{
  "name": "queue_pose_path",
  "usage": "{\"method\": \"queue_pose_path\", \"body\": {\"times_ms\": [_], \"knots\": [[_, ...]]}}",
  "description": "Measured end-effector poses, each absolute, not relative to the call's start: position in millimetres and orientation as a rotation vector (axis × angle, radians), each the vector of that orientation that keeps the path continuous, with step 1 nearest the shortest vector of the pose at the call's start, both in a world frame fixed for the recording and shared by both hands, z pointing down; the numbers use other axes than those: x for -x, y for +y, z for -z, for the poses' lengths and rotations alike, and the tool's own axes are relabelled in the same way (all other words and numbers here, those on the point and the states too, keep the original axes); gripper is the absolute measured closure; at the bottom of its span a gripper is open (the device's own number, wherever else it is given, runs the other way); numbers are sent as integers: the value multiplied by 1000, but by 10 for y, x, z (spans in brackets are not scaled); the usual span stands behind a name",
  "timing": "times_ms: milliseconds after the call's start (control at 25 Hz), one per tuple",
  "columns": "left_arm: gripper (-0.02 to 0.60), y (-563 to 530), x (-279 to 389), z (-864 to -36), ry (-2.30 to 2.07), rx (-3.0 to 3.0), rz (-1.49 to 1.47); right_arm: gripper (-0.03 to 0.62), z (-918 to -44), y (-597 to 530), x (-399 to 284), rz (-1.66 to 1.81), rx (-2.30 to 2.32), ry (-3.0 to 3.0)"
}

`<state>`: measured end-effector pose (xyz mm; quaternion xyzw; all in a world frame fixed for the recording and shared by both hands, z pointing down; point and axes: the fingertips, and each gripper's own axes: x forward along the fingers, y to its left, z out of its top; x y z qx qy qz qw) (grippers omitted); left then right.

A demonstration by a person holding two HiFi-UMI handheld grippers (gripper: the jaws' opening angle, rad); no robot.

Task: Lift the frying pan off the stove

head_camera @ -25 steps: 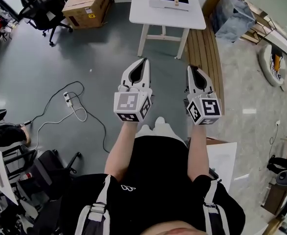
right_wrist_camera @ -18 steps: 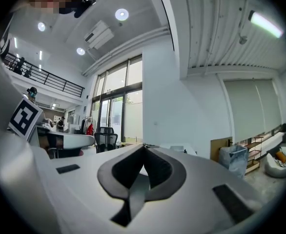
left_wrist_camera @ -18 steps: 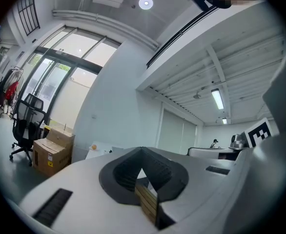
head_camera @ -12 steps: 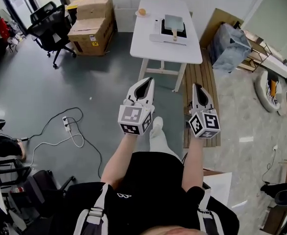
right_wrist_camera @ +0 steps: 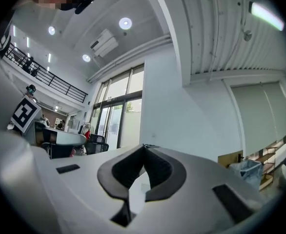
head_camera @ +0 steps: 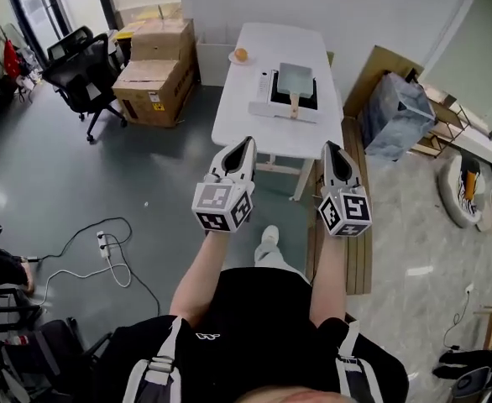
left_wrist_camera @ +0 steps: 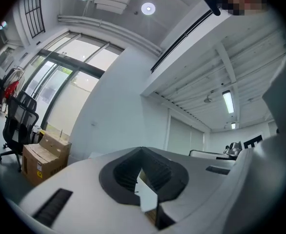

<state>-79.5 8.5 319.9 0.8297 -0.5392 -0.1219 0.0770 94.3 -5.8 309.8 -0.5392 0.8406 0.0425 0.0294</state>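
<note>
Far left: black office chair (head_camera: 82,67) and stacked cardboard boxes (head_camera: 154,74) by the wall. Nearer in, white power strip (head_camera: 103,243) with its cable looping over the grey floor.

Left gripper (head_camera: 247,142) held out level in front of the body, marker cube toward the camera. Jaws pressed together, nothing between them. Seen from the left gripper view, only wall and window past the closed tips.

Ahead of both tips, white table (head_camera: 238,116): orange (head_camera: 241,54) at the far left corner, stove (head_camera: 265,85) near the middle. Frying pan (head_camera: 296,78) sitting on the stove, square and grey, wooden handle pointing back toward the person. Well apart from both grippers, untouched.

Right gripper (head_camera: 330,147) alongside the left, likewise level, with its jaws closed tip to tip and empty.

Beneath it, slatted wooden bench (head_camera: 359,250) along the table's right side. Further right, grey bag (head_camera: 397,112) leaning on a brown board by the wall.
</note>
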Motion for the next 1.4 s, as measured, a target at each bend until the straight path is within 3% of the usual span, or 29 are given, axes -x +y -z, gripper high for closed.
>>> {"method": "queue_pose_path", "body": {"times_ms": [280, 560, 800, 1400], "knots": [[581, -1383, 339, -2841, -1631, -2477, 425, 595, -2776, -1548, -1454, -117, 1633, 2601], [581, -2319, 91, -3287, -1671, -2387, 336, 595, -3200, -2502, -1408, -180, 1591, 2795], [581, -2732, 147, -3596, -1684, -2304, 238, 595, -3466, -2857, -1451, -53, 1539, 2841], [581, -3402, -276, -3915, -1346, -2314, 328, 595, -4055, -3535, -1778, 296, 1633, 2863]]}}
